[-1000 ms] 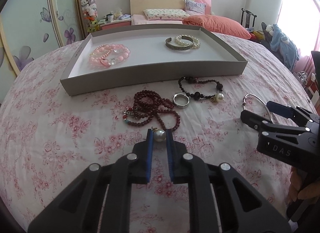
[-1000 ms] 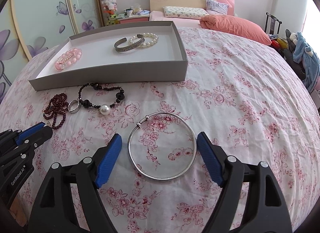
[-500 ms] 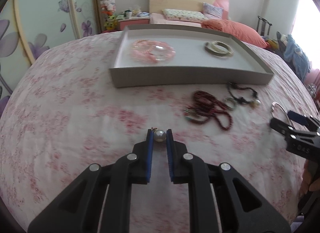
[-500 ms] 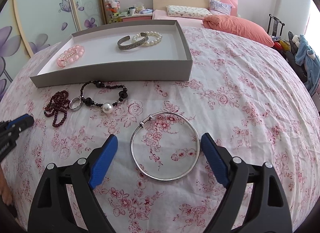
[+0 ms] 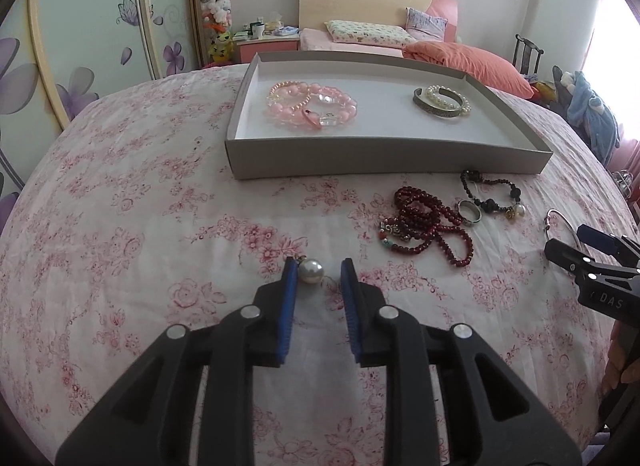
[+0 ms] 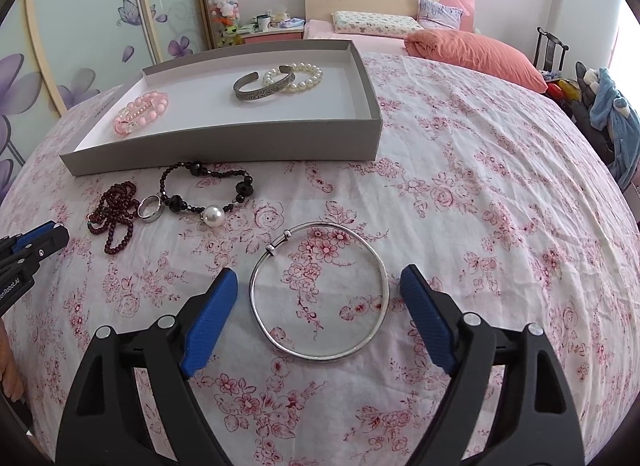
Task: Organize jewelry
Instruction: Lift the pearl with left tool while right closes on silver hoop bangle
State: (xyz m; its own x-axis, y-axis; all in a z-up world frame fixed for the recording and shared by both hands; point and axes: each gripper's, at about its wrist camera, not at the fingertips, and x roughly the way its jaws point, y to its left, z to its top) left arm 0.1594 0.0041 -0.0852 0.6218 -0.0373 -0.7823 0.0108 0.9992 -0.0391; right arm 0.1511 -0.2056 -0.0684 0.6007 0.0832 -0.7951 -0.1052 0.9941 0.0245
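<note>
The left hand-held gripper [image 5: 318,268] has just been opening – its blue pads now stand apart with a single pearl bead [image 5: 311,270] between them, lying against the left pad and clear of the right one, so the bead is released rather than pinched. It sits on the flowered bed cover [image 5: 132,225], well to the left of the loose jewelry.

The right hand-held gripper [image 6: 318,280] has its jaws spread wide on either side of a thin silver bangle [image 6: 319,292] that lies flat on the cover; neither pad touches the bangle, so nothing is grasped.

Beyond it lie a dark red bead strand [image 6: 114,211], a silver ring [image 6: 150,208] and a black bead bracelet [image 6: 208,191] with a pearl, close together just in front of the grey tray [image 6: 224,147].

Inside the tray – pink bead bracelets [image 5: 312,107] at its left end, and a silver cuff [image 6: 262,85] touching a white pearl bracelet [image 6: 306,75] at its right end
</note>
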